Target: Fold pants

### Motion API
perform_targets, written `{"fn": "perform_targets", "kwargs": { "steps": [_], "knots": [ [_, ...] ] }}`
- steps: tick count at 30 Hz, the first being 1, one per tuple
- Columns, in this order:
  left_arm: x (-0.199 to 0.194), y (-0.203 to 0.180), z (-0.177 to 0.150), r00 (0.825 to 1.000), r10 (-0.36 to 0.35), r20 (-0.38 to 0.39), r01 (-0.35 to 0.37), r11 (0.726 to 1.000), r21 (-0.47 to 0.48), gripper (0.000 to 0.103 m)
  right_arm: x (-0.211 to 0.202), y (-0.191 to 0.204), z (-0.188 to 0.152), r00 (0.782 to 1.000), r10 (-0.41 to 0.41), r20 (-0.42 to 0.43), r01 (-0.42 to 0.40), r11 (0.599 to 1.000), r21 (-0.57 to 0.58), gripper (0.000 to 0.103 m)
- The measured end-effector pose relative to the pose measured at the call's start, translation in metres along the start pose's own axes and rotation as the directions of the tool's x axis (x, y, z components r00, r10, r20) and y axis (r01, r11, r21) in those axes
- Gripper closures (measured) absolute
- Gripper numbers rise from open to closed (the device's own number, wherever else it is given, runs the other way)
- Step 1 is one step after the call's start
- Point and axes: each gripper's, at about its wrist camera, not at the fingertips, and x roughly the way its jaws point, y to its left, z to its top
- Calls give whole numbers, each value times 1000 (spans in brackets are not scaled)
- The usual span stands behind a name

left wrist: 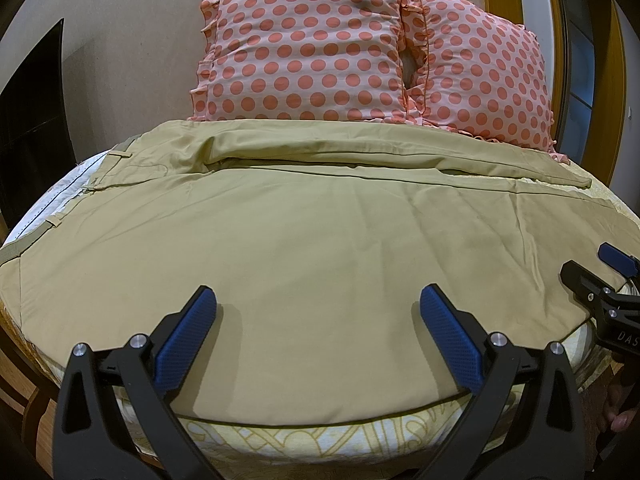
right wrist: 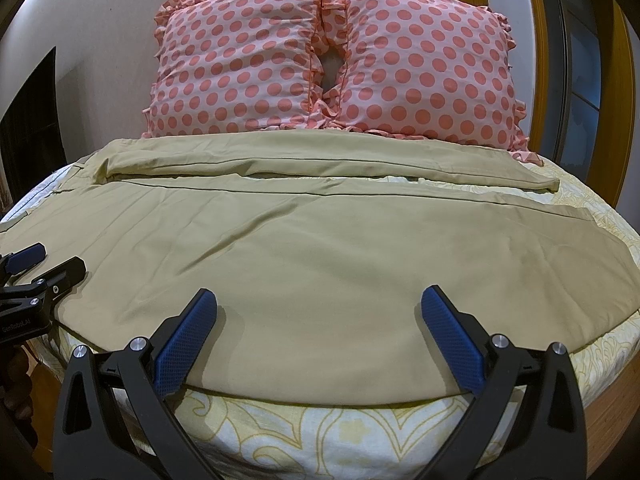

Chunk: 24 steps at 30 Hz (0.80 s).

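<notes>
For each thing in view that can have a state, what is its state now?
Pants: spread flat on the bed, legs side by side, not yet folded.
Left claw: open, holding nothing.
Right claw: open, holding nothing.
Two pillows: propped side by side behind the pants.

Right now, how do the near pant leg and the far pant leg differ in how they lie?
The near pant leg lies spread broad and mostly flat, reaching the bed's front edge; the far pant leg is a narrow bunched strip just below the pillows. The near pant leg's cuff reaches further right; the far pant leg's stops shorter. Both are khaki, running left to right from the waistband.
</notes>
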Motion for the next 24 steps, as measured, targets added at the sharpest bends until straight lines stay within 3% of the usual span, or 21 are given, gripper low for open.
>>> {"fn": "perform_targets", "kwargs": {
  "steps": [8, 12, 15, 19, 21, 23, 24],
  "knots": [
    [0, 0, 0, 1000, 0, 0, 0, 1000, 1, 2, 1, 5, -3, 1000, 8, -6, -8, 1000, -6, 1],
    [-2, 3, 6, 999, -30, -36, 30, 1000, 6, 2, 11, -7, 21, 990, 72, -118, -71, 997, 9, 1],
    [-2, 19, 18, 999, -22, -38, 20, 999, -32, 2, 14, -42, 62, 989, 98, -108, -85, 990, 117, 1],
    [-2, 50, 37, 999, 34, -14, -36, 991, -132, 2, 57, -110, 126, 990, 6, -139, 35, 956, 291, 1],
    [-1, 65, 44, 999, 54, -5, -54, 981, -186, 2, 99, -149, 153, 979, -53, -198, 126, 918, 375, 1],
    [1, 72, 45, 998, 67, -8, -67, 976, -209, 2, 148, -188, 173, 955, -100, -279, 224, 860, 458, 16],
    [3, 76, 47, 997, 78, -12, -79, 974, -214, 2, 167, -204, 180, 944, -113, -309, 259, 835, 486, 32]
  ]
}}
